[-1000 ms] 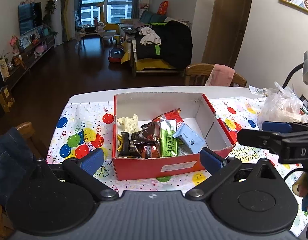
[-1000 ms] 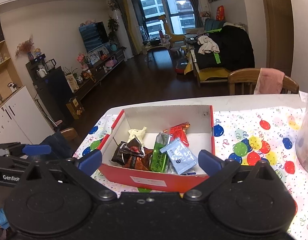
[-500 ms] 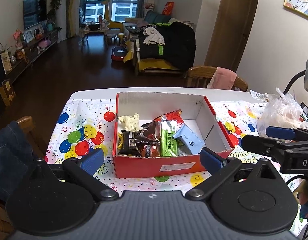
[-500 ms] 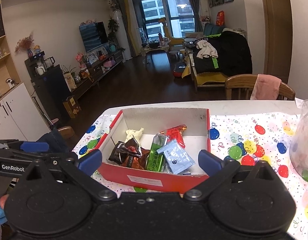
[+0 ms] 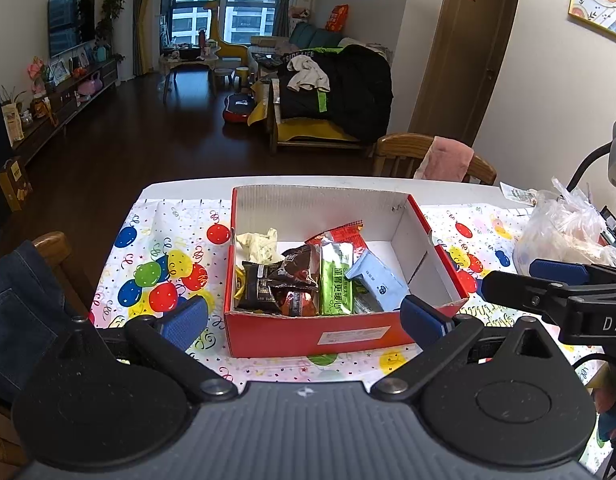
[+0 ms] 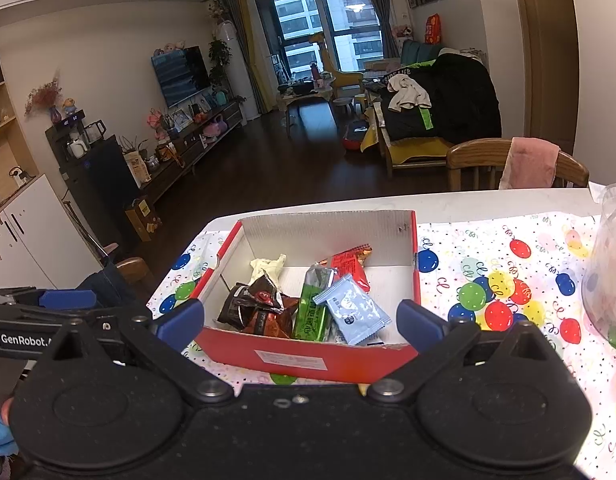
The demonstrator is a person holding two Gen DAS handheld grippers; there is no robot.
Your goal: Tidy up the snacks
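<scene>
A red cardboard box (image 5: 315, 336) (image 6: 300, 356) stands on the balloon-print tablecloth. It holds several snacks: a green packet (image 5: 335, 280) (image 6: 313, 308), a light blue packet (image 5: 377, 280) (image 6: 353, 312), dark brown packets (image 5: 280, 280) (image 6: 256, 308), a red packet (image 5: 345, 234) (image 6: 349, 262) and a cream wrapper (image 5: 258, 244) (image 6: 268, 266). My left gripper (image 5: 304, 320) is open and empty, just in front of the box. My right gripper (image 6: 300, 320) is open and empty, also in front of the box; it shows at the right of the left wrist view (image 5: 547, 276).
A clear plastic bag (image 5: 563, 232) (image 6: 607, 280) sits on the table to the right of the box. A wooden chair with a pink cloth (image 5: 443, 160) (image 6: 527, 160) stands behind the table. Another chair with denim (image 5: 24, 312) is at the left.
Both grippers have drawn back and risen slightly; the box sits a little lower and farther in both views. Both stay open. The snacks have not moved.
</scene>
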